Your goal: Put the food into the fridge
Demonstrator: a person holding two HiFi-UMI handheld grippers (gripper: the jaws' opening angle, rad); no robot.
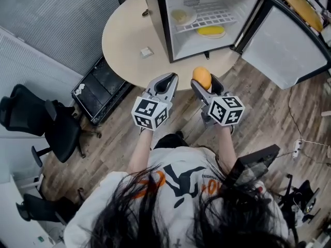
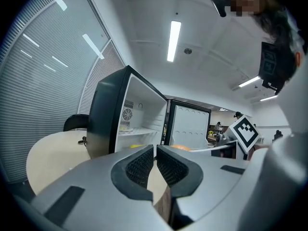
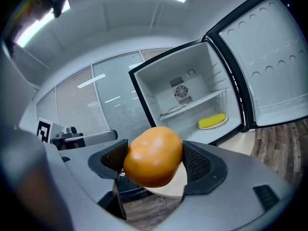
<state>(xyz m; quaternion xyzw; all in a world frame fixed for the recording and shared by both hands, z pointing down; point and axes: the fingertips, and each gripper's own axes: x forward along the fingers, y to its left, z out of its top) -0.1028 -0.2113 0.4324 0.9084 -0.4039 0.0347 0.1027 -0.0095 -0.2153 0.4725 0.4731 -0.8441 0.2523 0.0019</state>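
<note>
The round worktop (image 1: 124,40) carries a small fridge (image 1: 186,43) towards its right edge, its open front facing the near edge with a narrow strip of bare worktop in between. The fridge door (image 1: 287,48) is swung fully out to the right, past the worktop edge and over the wood floor, so the opening is unobstructed. The left half of the worktop is bare apart from one small object (image 1: 147,51). Both grippers are held off the near edge, over the floor. The right gripper (image 3: 156,161) grips a round orange food (image 1: 201,77) between its pads, just at the near edge and in line with the opening. The left gripper (image 2: 155,165) sits beside it with its jaws drawn almost together and nothing between them. In the fridge, yellow food on a plate (image 1: 211,31) lies on the bottom, and another plate (image 1: 181,16) sits on the wire shelf
</note>
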